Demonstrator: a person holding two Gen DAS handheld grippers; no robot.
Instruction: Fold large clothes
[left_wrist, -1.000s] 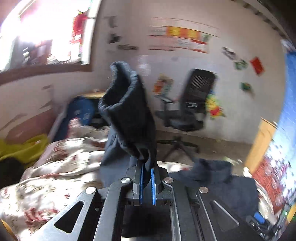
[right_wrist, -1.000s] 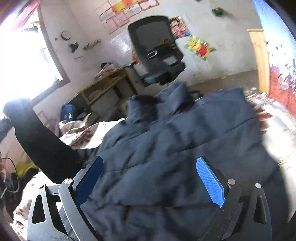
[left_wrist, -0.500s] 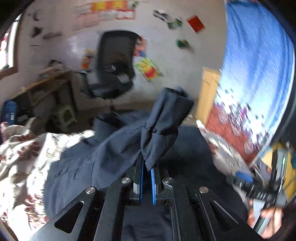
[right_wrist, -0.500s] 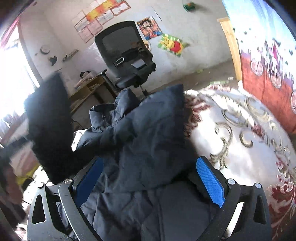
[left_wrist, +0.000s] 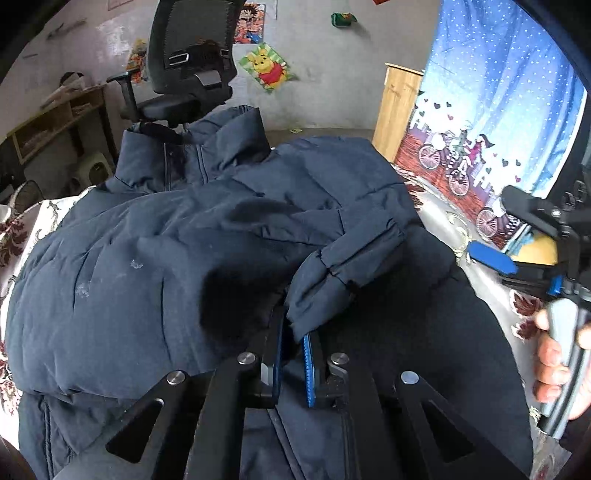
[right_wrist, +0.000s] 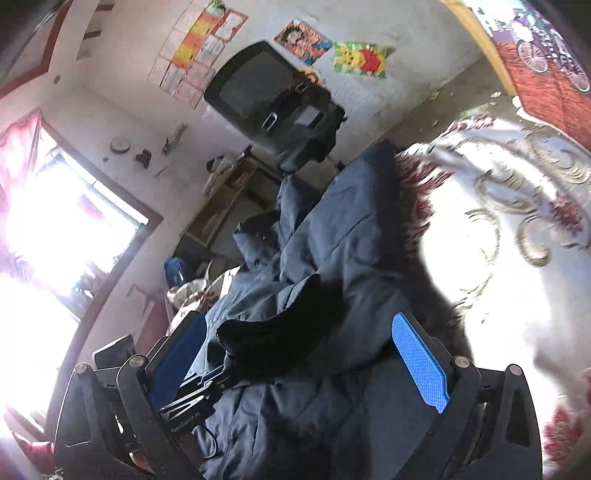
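Observation:
A large navy puffer jacket (left_wrist: 147, 277) lies spread on the patterned bedspread (right_wrist: 498, 240), collar towards the office chair. One sleeve (left_wrist: 332, 273) is folded across the jacket's chest. My left gripper (left_wrist: 293, 350) still pinches the sleeve's cuff between its blue pads, and its jaws are opening slightly. In the right wrist view the same sleeve (right_wrist: 280, 332) appears dark, with the left gripper (right_wrist: 221, 373) at its end. My right gripper (right_wrist: 295, 332) hovers wide open over the jacket's right side with nothing pressed between its pads. It also shows at the right edge of the left wrist view, right gripper (left_wrist: 495, 258), held by a hand (left_wrist: 554, 369).
A black office chair (left_wrist: 192, 62) stands beyond the bed by the postered wall. A wooden shelf unit (left_wrist: 55, 122) is at the left, a wooden cabinet (left_wrist: 399, 110) and a blue curtain (left_wrist: 498, 110) at the right. A bright window (right_wrist: 55, 240) glares on the left.
The left gripper swung the sleeve from high at the left side down and across onto the jacket's chest. The right gripper drifted and rolled a little, staying open.

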